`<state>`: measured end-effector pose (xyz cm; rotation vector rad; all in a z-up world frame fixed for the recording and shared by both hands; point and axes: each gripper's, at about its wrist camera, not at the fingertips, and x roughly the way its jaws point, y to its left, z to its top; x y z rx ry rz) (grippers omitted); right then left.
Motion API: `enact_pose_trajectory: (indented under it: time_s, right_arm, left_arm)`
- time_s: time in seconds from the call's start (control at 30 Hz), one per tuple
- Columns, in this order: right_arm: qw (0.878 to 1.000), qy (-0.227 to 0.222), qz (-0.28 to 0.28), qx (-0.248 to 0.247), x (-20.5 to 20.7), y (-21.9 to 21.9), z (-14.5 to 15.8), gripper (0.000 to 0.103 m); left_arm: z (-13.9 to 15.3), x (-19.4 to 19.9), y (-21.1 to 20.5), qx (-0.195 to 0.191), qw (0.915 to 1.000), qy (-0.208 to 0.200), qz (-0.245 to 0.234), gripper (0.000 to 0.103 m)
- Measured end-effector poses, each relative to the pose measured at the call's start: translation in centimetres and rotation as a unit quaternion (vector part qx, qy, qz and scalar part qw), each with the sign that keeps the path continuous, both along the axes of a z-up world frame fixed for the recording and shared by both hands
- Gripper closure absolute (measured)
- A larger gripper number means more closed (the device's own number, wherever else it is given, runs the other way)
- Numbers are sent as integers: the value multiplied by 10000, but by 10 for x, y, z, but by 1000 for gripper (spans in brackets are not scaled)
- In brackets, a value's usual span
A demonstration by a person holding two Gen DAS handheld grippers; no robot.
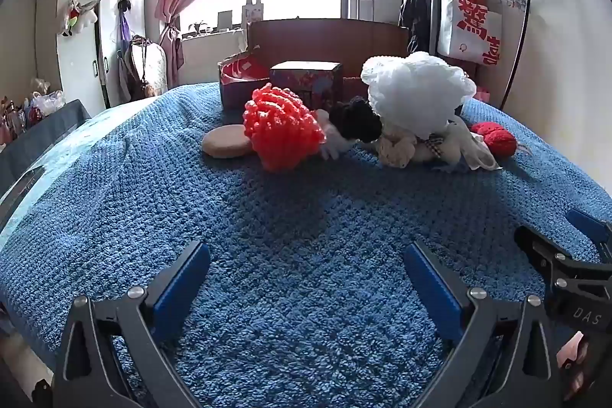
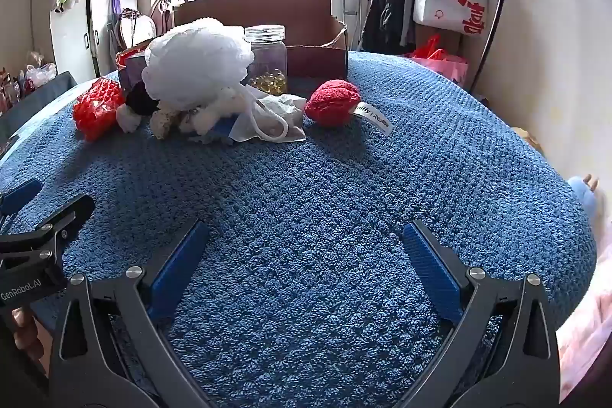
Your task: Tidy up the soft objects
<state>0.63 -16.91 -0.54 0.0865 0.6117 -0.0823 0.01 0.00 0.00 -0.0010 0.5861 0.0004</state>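
Note:
A pile of soft objects lies at the far side of a blue knitted blanket (image 1: pixel 290 217). It holds a red bumpy ball (image 1: pixel 281 127), a white mesh puff (image 1: pixel 417 88), a black fuzzy item (image 1: pixel 355 121), cream plush pieces (image 1: pixel 397 148), a tan round pad (image 1: pixel 225 140) and a red knitted ball (image 1: pixel 495 136). The right wrist view shows the puff (image 2: pixel 199 56), the red knitted ball (image 2: pixel 332 104) and a white drawstring bag (image 2: pixel 275 119). My left gripper (image 1: pixel 306 262) is open and empty, well short of the pile. My right gripper (image 2: pixel 306 243) is open and empty too.
A cardboard box (image 2: pixel 317 52), a clear jar (image 2: pixel 267 60) and a dark patterned box (image 1: pixel 306 79) stand behind the pile. A red-lined open box (image 1: pixel 239 79) sits left of it. A clothes rack (image 1: pixel 478 6) stands at the right wall, a wardrobe (image 1: pixel 80 37) at the left.

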Motion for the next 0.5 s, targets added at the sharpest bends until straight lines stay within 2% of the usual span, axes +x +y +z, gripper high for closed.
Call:
enact_pose_trajectory:
  time_s: [0.5]
  right_arm:
    - [10000, 4, 0, -37, 1, 1, 0, 0]
  left_arm:
    - [0, -1, 0, 8, 10000, 1, -3, 0]
